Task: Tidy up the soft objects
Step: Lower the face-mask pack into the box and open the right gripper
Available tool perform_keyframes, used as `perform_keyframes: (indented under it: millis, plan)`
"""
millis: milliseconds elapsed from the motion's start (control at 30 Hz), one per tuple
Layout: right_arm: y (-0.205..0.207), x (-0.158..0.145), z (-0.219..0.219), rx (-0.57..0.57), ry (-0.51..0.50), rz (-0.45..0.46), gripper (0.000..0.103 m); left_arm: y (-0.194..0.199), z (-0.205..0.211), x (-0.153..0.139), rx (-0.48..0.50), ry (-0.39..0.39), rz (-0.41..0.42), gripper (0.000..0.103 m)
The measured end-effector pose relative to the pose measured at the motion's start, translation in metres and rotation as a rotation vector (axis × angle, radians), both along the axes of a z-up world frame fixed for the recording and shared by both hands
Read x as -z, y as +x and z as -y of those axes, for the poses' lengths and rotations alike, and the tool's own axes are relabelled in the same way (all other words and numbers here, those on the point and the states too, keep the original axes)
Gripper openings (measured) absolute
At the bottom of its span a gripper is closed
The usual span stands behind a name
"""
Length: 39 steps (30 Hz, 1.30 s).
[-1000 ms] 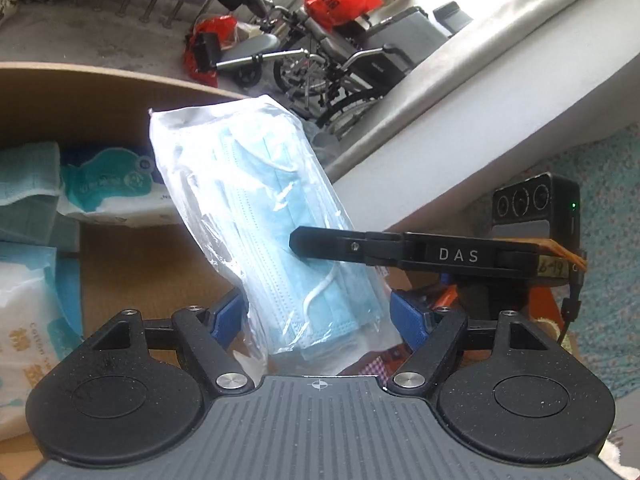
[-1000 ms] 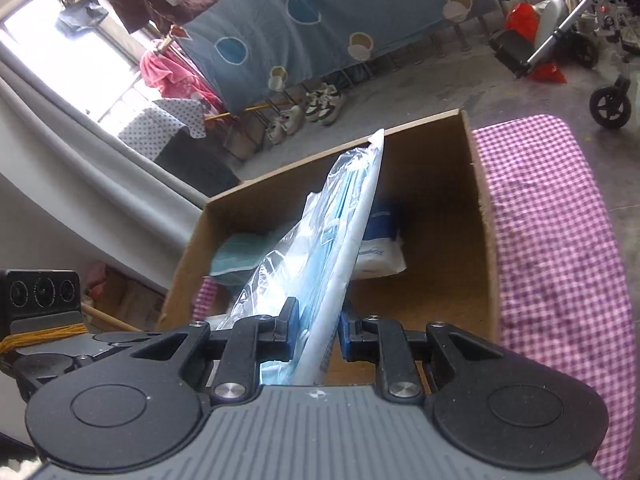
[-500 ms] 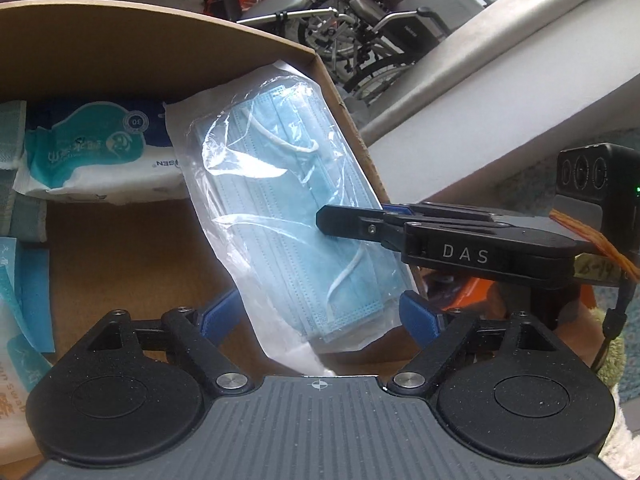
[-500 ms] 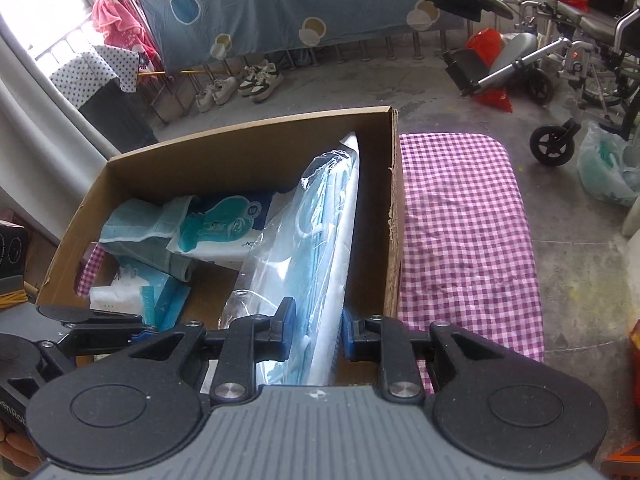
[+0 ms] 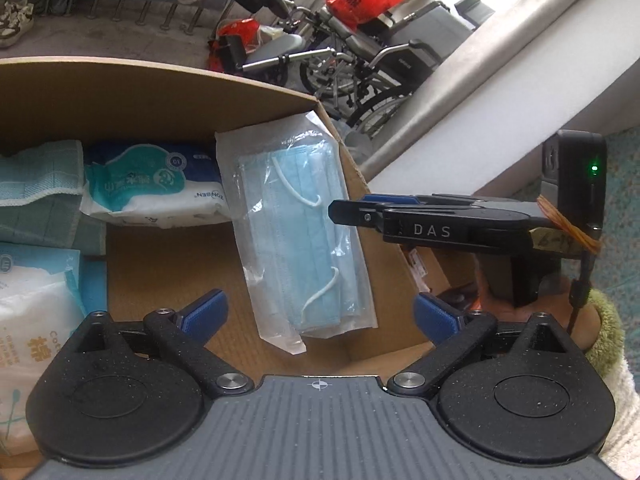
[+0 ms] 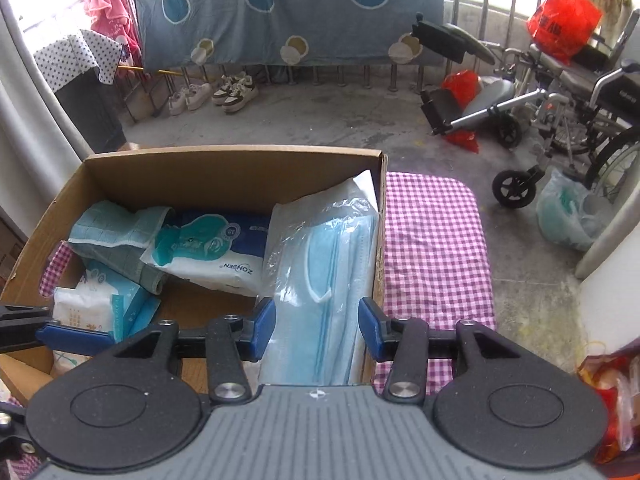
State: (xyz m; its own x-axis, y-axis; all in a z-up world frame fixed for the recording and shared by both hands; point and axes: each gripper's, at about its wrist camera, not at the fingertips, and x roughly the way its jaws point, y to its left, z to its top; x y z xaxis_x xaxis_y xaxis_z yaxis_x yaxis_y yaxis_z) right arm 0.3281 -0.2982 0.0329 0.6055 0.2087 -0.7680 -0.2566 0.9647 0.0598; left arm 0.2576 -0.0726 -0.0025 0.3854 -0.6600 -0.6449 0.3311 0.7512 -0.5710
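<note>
From my left gripper [image 5: 318, 312], fingers spread wide and holding nothing, I see the mask pack [image 5: 298, 236] leaning against the right wall of the cardboard box [image 5: 160, 96], beside the wipes pack [image 5: 154, 184], so it takes little floor. From my right gripper [image 6: 317, 330], jaws parted and off the plastic, the pack stands between them; I judge it placed, with room left beside the tissue pack [image 6: 96, 308].

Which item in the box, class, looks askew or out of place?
The mask pack is not lying flat: it leans tilted against the right wall of the box, its top corner reaching the rim, while the wipes and the other packs lie low inside. Nothing looks spilled or damaged.
</note>
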Motion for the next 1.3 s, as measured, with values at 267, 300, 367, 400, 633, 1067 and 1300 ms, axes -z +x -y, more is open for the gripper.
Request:
perform_keyframes:
  millis: [267, 300, 367, 400, 633, 1067, 1300]
  plan:
    - [0.004, -0.009, -0.044, -0.094, -0.128, 0.04, 0.043, -0.04, -0.031, -0.026, -0.032, -0.01, 0.135, 0.102]
    - [0.007, -0.004, -0.052, -0.106, -0.167, 0.025, 0.043, -0.046, -0.036, -0.027, -0.034, -0.005, 0.15, 0.102]
    - [0.019, 0.015, -0.068, -0.122, -0.262, -0.025, 0.043, -0.057, -0.043, -0.028, -0.039, 0.006, 0.172, 0.102]
    - [0.026, 0.024, -0.073, -0.121, -0.297, -0.056, 0.043, -0.061, -0.046, -0.027, -0.038, 0.009, 0.177, 0.102]
    - [0.061, 0.074, -0.091, -0.101, -0.371, -0.225, 0.044, -0.08, -0.063, -0.02, -0.023, -0.005, 0.214, 0.102]
    - [0.061, 0.061, -0.076, -0.038, -0.22, -0.291, 0.045, -0.086, -0.082, -0.009, -0.027, -0.068, 0.213, 0.102]
    - [0.05, 0.061, -0.069, 0.009, -0.269, -0.342, 0.045, -0.093, -0.084, -0.01, -0.041, -0.067, 0.221, 0.102]
